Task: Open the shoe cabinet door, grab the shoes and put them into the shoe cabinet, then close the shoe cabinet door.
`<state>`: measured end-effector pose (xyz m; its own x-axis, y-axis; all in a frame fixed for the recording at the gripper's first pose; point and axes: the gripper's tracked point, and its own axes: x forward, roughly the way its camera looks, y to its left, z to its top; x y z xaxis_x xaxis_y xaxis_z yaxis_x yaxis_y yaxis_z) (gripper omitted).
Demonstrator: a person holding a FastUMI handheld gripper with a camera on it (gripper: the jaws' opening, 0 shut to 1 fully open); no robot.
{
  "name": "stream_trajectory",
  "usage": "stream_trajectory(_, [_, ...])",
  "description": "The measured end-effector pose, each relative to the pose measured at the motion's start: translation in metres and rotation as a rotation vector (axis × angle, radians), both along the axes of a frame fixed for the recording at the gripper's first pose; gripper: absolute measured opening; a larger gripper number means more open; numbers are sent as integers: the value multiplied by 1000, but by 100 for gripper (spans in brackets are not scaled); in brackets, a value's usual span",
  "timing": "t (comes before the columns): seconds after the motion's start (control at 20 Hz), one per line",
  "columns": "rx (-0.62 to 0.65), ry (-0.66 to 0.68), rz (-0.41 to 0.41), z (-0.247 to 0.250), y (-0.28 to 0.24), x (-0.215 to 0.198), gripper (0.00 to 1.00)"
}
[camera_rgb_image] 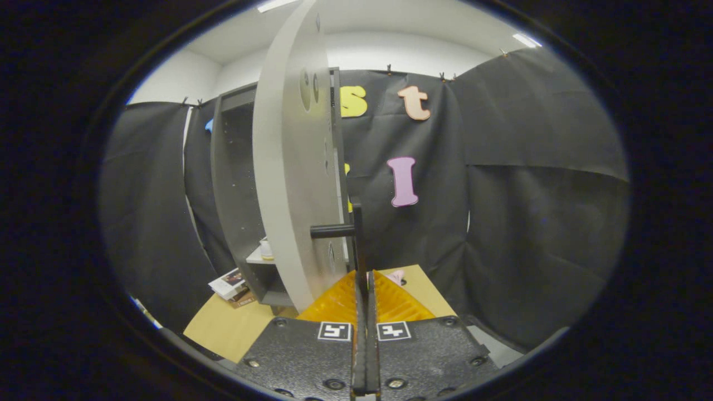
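A: Starting from the biggest piece, we have the shoe cabinet (234, 184), a tall grey box standing on the tabletop (234, 328) against the booth wall. It looks like rigid board, heavy enough, we'd judge, not to slide while its door is worked.

B: And the cabinet door (289, 184)?

A: Swung well out toward us, nearly edge-on, just left of the fingers. We'd call it a stiff flat panel, light on its hinges, moving only along its arc, so any force should follow that arc and not fight it.

B: Where do we take hold?

A: On the handle (348, 231), a dark bar on a short post standing off the door face. It looks hard, thin and smooth (probably slippery under a loose pinch). The hand-held gripper (365, 289) has its fingers drawn together on the bar's lower end, with no gap between them that we can see.

B: Any shoes?

A: Something small and pale pink (396, 275) lies on the tabletop just beyond the fingers, perhaps a shoe, though too little of it shows to be sure. If so, we'd expect it to be soft and light, best pinched at the heel or collar rim. A pale item on the shelf (259, 257) inside is too small to identify.

B: Smaller still?

A: A little box (229, 284) beside the cabinet's foot; no part of our task.
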<state>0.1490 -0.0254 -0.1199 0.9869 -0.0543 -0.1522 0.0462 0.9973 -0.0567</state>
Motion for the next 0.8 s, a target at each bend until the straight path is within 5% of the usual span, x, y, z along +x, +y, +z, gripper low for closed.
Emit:
stream_trajectory(0.4, [-10,47,83,-3,5,1,4])
stream_trajectory(0.6, [-100,42,44,-1,-13,-12,6])
stream_trajectory(0.8, [-113,47,8,-6,-10,-24,23])
